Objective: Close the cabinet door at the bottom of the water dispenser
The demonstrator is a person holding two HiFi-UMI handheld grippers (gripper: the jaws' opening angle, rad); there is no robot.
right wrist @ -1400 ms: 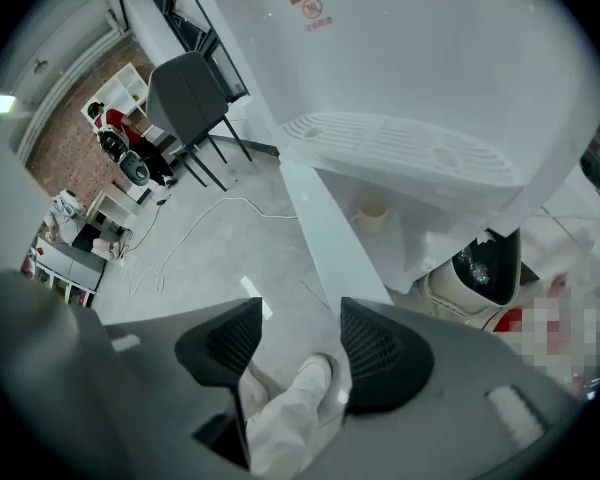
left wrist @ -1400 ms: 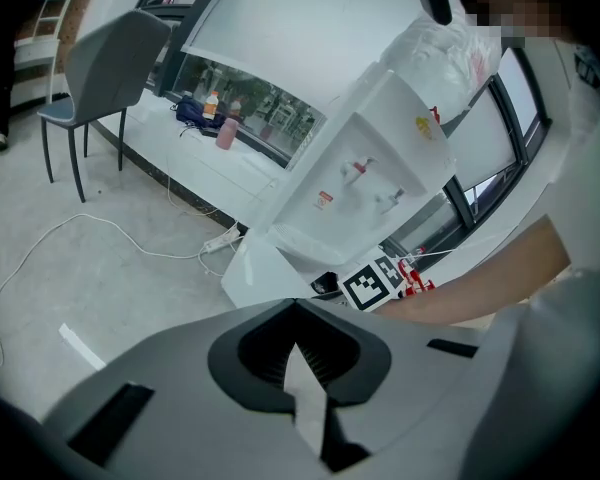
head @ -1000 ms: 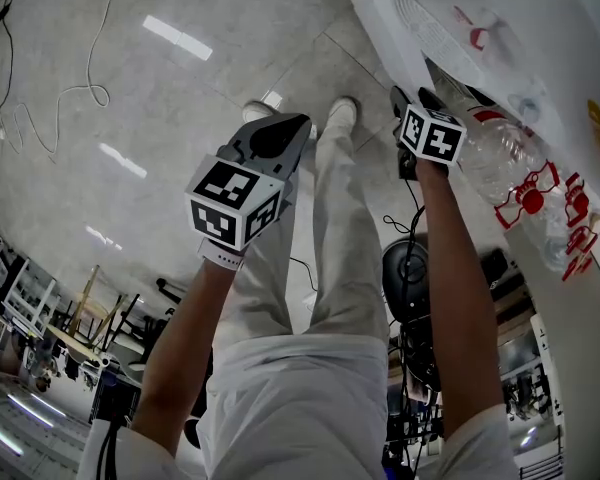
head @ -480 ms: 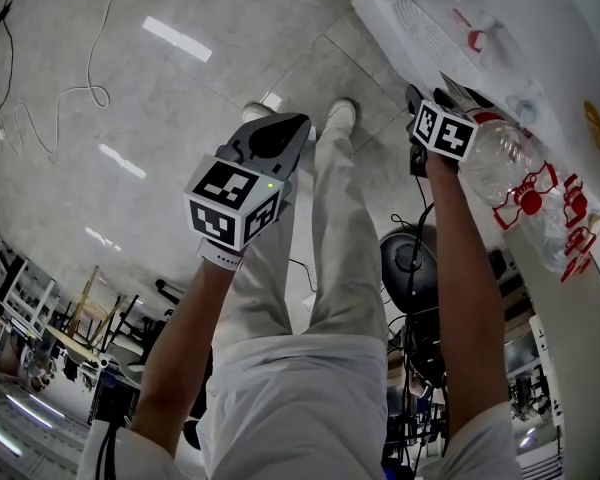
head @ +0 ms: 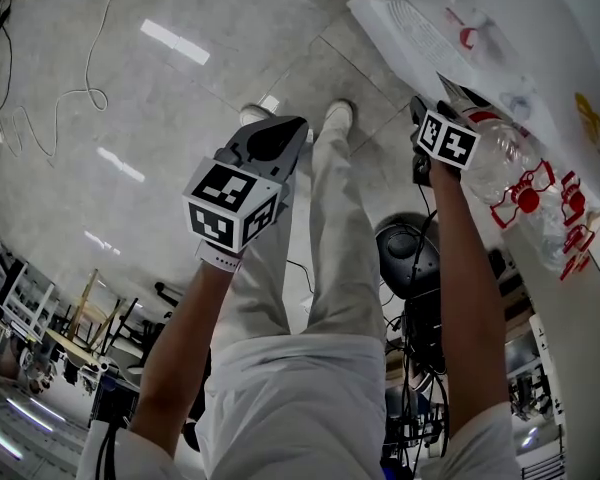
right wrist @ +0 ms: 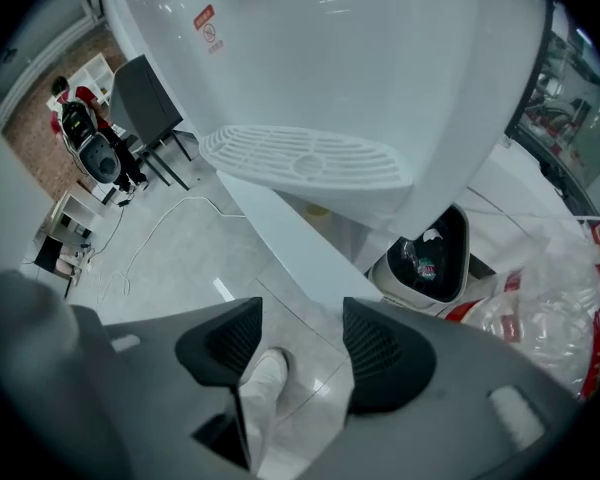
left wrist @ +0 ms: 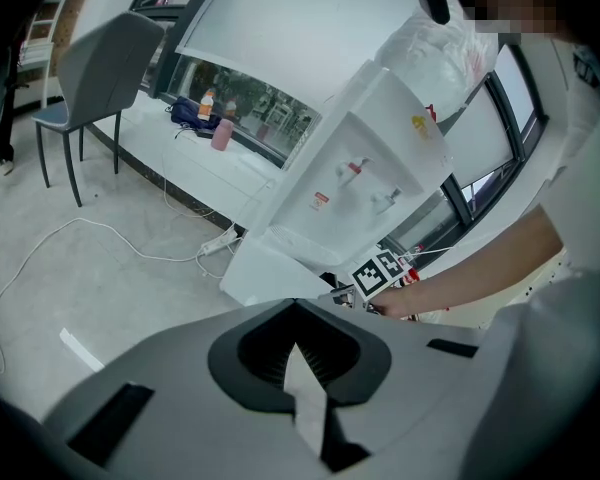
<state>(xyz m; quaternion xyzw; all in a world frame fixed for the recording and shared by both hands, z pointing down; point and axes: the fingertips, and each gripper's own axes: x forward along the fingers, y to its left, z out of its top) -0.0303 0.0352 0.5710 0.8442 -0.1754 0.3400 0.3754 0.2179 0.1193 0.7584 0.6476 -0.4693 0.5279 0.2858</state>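
The right gripper has its fingers spread, with nothing between them but floor and the person's shoe far below. Just beyond their tips, the white cabinet door stands swung out from the bottom of the water dispenser. It runs edge-on from under the drip tray towards the gripper, and no finger touches it. A white bin sits to the door's right, with plastic-wrapped bottles further right. The left gripper has its fingers pressed together at the tips, holding nothing. It is well to the left of the dispenser, over the person's leg.
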